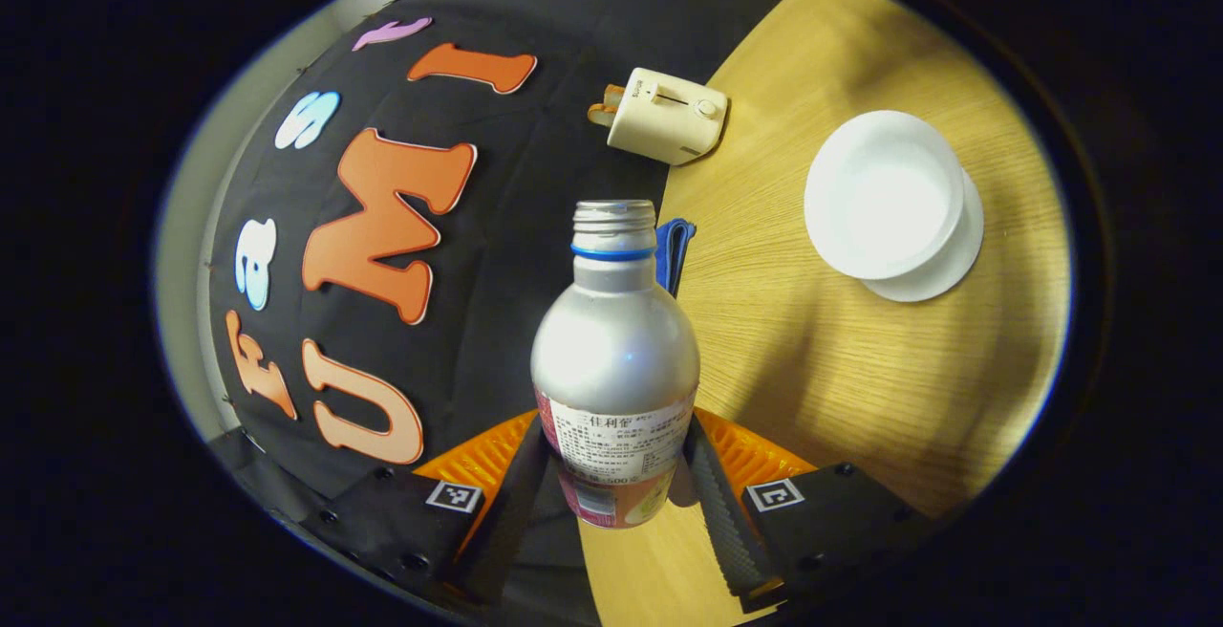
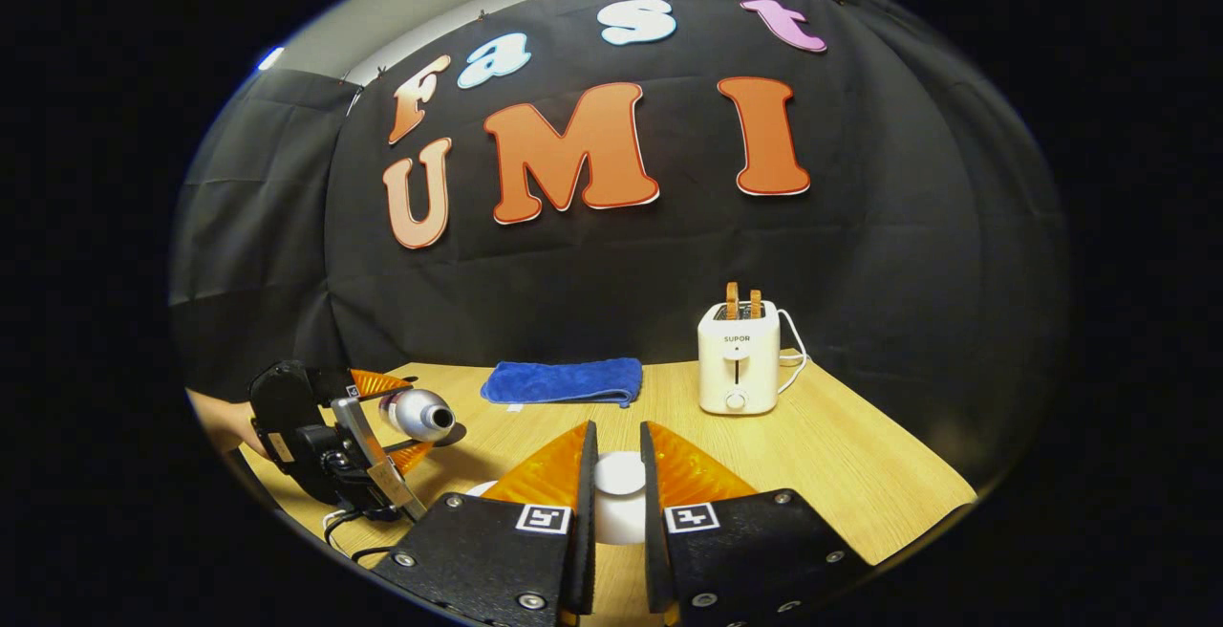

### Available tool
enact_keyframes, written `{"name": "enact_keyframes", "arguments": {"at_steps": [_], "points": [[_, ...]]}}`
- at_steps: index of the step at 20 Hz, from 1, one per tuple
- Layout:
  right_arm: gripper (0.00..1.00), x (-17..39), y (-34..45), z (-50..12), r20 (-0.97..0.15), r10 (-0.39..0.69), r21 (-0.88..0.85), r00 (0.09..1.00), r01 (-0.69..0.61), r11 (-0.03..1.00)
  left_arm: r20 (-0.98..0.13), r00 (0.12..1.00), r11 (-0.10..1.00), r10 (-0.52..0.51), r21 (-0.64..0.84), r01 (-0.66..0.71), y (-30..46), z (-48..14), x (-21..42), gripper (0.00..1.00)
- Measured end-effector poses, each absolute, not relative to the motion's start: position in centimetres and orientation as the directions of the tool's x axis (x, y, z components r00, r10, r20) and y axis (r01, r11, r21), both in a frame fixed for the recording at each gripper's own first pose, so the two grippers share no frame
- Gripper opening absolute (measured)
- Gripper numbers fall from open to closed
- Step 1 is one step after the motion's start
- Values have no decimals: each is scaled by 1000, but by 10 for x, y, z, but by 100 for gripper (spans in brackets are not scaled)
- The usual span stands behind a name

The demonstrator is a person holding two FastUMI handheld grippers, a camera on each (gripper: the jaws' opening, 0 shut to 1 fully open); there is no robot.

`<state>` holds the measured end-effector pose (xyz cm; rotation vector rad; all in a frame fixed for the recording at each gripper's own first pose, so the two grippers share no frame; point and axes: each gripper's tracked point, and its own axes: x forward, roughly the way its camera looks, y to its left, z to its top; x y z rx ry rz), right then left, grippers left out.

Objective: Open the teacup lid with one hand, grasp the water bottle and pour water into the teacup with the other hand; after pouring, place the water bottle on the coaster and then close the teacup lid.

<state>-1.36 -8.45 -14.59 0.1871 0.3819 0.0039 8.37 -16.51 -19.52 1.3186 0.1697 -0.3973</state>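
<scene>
A silver water bottle with an uncapped neck is held by its labelled lower part in my left gripper, whose fingers press on both its sides. In the right gripper view the same bottle lies tipped on its side in the left gripper, above the table's left part. The white teacup stands uncovered on its saucer, to the right of the bottle's mouth. My right gripper is shut on the white teacup lid, held above the table.
A cream toaster with two slices in it stands at the back of the wooden table. A folded blue cloth lies left of it by the wall. A hand holds the left gripper.
</scene>
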Motion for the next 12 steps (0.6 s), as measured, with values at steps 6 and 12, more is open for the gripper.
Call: {"name": "enact_keyframes", "arguments": {"at_steps": [6,12], "points": [[22,-13,-87,-149,-376,38,189,926,37,981,-315,922,23,-227,944,328,-169,-181,93,85],[22,-13,-91,-150,-374,34,183,927,38,982,-299,920,-75,-255,954,289,-173,-174,96,85]]}}
